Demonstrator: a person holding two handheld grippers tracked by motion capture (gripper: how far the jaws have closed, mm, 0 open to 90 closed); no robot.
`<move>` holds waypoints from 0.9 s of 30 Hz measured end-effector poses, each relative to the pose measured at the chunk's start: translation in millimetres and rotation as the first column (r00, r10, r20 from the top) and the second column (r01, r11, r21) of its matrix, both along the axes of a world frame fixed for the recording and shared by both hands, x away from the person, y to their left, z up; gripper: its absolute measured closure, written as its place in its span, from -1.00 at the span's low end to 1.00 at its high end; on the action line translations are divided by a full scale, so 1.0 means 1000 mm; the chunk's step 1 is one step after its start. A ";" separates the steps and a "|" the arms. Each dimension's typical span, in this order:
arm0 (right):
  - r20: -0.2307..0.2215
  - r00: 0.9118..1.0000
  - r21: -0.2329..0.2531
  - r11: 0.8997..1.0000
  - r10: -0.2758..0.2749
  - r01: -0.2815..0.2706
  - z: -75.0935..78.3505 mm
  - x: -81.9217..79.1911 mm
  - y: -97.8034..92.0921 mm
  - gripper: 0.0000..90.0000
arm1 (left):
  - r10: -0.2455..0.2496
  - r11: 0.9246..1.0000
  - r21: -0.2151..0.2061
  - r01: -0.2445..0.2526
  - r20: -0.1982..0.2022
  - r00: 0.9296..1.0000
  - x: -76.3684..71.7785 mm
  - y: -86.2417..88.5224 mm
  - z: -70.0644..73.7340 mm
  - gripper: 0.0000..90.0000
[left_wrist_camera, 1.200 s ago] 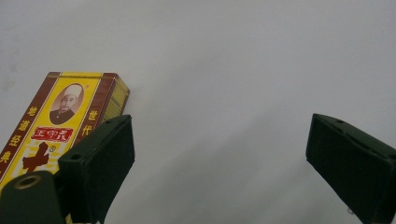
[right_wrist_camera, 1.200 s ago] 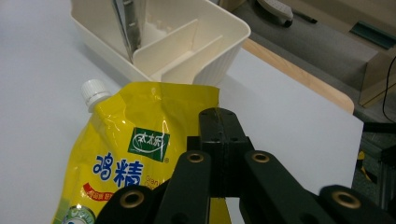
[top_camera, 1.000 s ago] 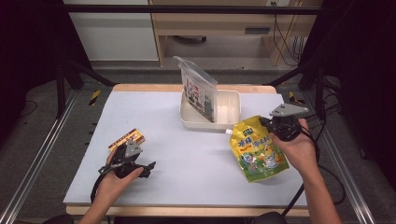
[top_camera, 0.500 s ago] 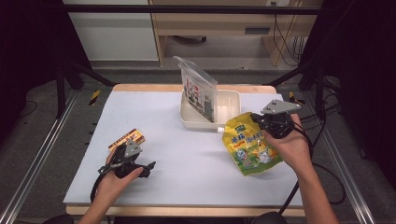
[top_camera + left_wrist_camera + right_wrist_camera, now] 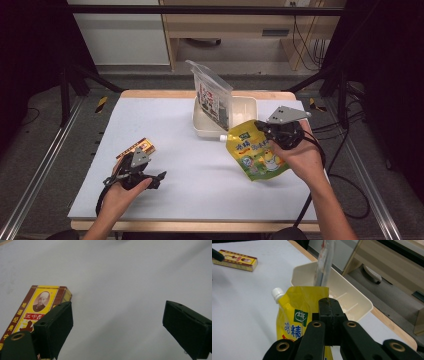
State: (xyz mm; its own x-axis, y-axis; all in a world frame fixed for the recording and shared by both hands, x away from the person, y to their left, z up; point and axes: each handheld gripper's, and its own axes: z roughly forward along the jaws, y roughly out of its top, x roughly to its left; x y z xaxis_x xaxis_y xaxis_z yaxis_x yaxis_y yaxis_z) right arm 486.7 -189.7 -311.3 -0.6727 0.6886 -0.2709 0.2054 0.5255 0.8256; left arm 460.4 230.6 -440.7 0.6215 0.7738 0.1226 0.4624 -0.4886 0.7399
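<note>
Yellow plastic, a spouted pouch [image 5: 254,152] pinched near its top edge by the right gripper [image 5: 278,131], jaws pressed fully together on the film, as the right gripper view makes plain [image 5: 329,315]. Held up off the white table [image 5: 200,175] at the right, white cap [image 5: 277,292] toward the cream tray [image 5: 247,107], probably so as to be dropped in beside the clear packet [image 5: 212,95] already propped upright in the tray's left part. Gripped by the top seam, likely because soft film folds there and the weight hangs below. Nearer the tray than half a second ago, and farther left than a second ago, lifted and swung in from the right edge of the table. At near left, left gripper [image 5: 150,176] low over the table, jaws spread wide with nothing between, parked just beside the red-and-yellow box [image 5: 37,307]; unchanged from both earlier frames, apparently waiting its turn. Box likewise unmoved, lying flat, well apart from the tray.
</note>
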 end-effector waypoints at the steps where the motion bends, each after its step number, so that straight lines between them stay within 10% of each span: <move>1: 0.005 1.000 -0.003 1.000 0.007 -0.007 0.002 -0.001 0.003 1.00 | -0.002 1.000 -0.003 0.002 0.002 1.000 0.000 0.000 0.001 -0.79; 17: 0.035 0.992 0.005 0.993 0.119 -0.119 0.005 0.002 0.043 1.00 | -0.092 0.996 -0.008 0.092 0.016 0.996 0.008 -0.019 0.032 -0.76; 27: 0.045 0.986 0.032 0.987 0.158 -0.160 0.005 0.005 0.059 1.00 | -0.226 0.974 0.012 0.226 0.002 0.974 0.022 -0.037 0.063 -0.71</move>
State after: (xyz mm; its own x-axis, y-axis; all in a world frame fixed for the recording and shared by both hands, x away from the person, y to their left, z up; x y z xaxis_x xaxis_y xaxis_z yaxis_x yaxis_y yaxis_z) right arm 491.2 -130.2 -306.4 -0.7627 0.5833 -0.2793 0.0857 0.5193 0.8503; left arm 482.8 193.4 -377.7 0.7794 0.6123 0.1330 0.3368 -0.5884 0.7351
